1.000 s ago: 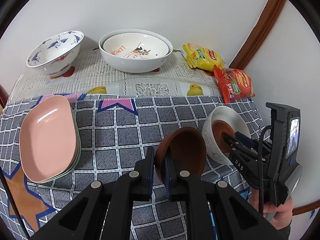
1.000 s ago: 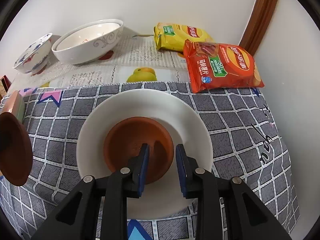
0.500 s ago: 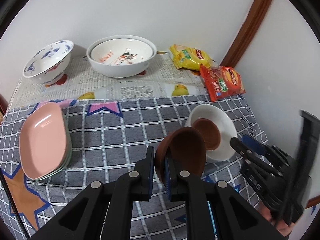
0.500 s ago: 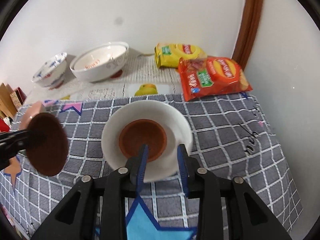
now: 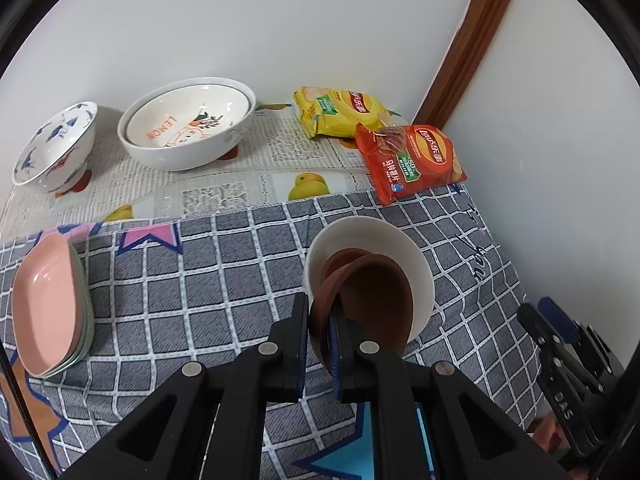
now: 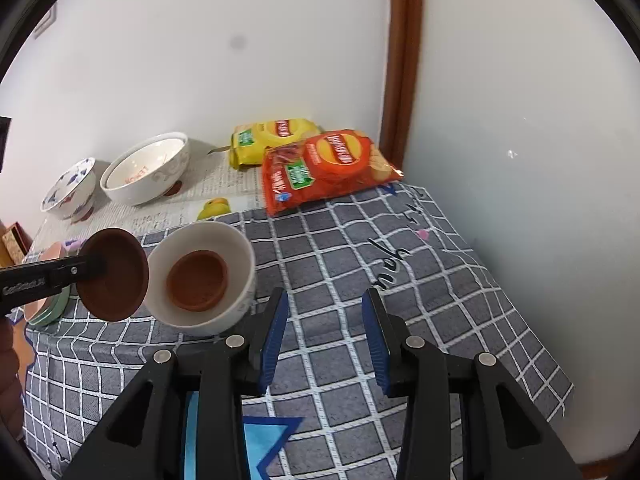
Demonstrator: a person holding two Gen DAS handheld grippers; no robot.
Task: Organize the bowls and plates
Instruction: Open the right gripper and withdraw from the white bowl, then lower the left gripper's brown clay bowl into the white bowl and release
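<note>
We've got a brown saucer [image 5: 372,304] clamped in the left gripper [image 5: 318,334] beside the white bowl [image 6: 208,240], right gripper [image 6: 324,340] opening empty, so next we probably nest it inside.

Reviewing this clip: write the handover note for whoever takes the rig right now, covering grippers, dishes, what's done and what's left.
Left gripper: shut on the rim of a brown dish, held tilted beside and above the white bowl.
Right gripper: jaws opening, nothing between them, clear of the bowl.
Done: one brown saucer sits inside the white bowl; pink plates are stacked at the left; a lemon bowl is nested in a larger white one.
Left: probably set the held dish onto the saucer. The blue-patterned bowl stands alone.
</note>
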